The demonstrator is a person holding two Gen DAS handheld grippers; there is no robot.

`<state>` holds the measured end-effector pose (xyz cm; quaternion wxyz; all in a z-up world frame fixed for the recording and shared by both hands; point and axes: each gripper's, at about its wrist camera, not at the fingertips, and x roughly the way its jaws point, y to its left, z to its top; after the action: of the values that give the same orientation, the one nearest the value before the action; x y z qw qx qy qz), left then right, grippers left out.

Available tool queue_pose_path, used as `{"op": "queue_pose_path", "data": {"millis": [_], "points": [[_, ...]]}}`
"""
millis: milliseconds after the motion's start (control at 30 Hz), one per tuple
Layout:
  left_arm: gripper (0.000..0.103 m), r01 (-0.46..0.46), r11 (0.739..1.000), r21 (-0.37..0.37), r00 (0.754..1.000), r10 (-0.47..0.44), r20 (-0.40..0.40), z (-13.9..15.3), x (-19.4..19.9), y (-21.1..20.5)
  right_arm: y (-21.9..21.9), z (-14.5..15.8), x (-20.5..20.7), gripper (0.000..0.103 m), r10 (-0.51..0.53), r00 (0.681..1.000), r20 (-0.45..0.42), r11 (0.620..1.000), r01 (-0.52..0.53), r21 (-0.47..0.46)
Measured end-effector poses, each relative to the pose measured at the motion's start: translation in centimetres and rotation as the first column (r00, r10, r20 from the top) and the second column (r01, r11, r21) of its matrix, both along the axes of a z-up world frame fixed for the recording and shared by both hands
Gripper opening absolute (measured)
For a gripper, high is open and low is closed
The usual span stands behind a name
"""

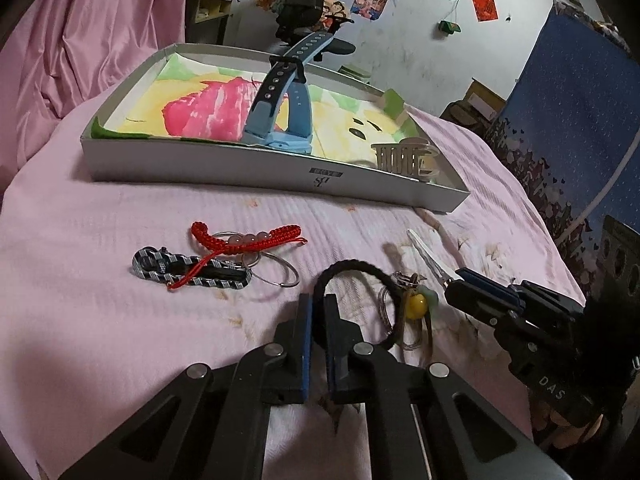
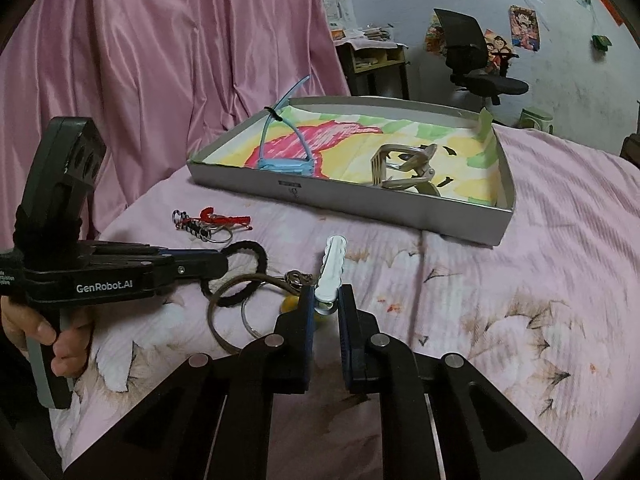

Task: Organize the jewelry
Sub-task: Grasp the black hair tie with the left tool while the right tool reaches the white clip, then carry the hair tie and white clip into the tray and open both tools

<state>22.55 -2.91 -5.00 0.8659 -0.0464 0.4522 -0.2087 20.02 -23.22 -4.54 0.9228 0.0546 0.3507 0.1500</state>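
My left gripper (image 1: 318,300) is shut on one end of a black braided hair tie (image 1: 360,268) that lies on the pink bedspread. In the right wrist view, the left gripper (image 2: 226,260) comes in from the left, held by a hand. My right gripper (image 2: 326,290) is shut on the near end of a white hair clip (image 2: 332,260). A key ring with a yellow bead (image 1: 416,306) lies between the two grippers. Farther left, a red braided bracelet (image 1: 248,238) lies on a checkered carabiner keychain (image 1: 188,270). The grey box tray (image 1: 260,176) holds a blue watch (image 1: 280,96) and a beige claw clip (image 1: 404,156).
A pink curtain (image 2: 160,60) hangs behind the bed on the left. A blue patterned panel (image 1: 560,120) stands at the right. An office chair (image 2: 472,56) and a small shelf are across the room. A brown ring (image 2: 224,312) lies beside the hair tie.
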Motion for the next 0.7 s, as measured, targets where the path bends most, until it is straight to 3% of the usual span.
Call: {"op": "queue_pose_path", "data": {"millis": [400, 700], "points": [[0.006, -0.006, 0.999, -0.046, 0.992, 0.011, 0.125, 3.4, -1.8, 0.6, -0.9, 1.0, -0.6, 0.011, -0.033, 0.995, 0.094, 0.999, 0.030, 0.036], [0.005, -0.112, 0.988, -0.105, 0.946, 0.138, 0.292, 6.9, -0.6, 2.1, -0.1, 2.6, 1.0, 0.011, -0.032, 0.983, 0.181, 0.999, 0.029, 0.019]]}}
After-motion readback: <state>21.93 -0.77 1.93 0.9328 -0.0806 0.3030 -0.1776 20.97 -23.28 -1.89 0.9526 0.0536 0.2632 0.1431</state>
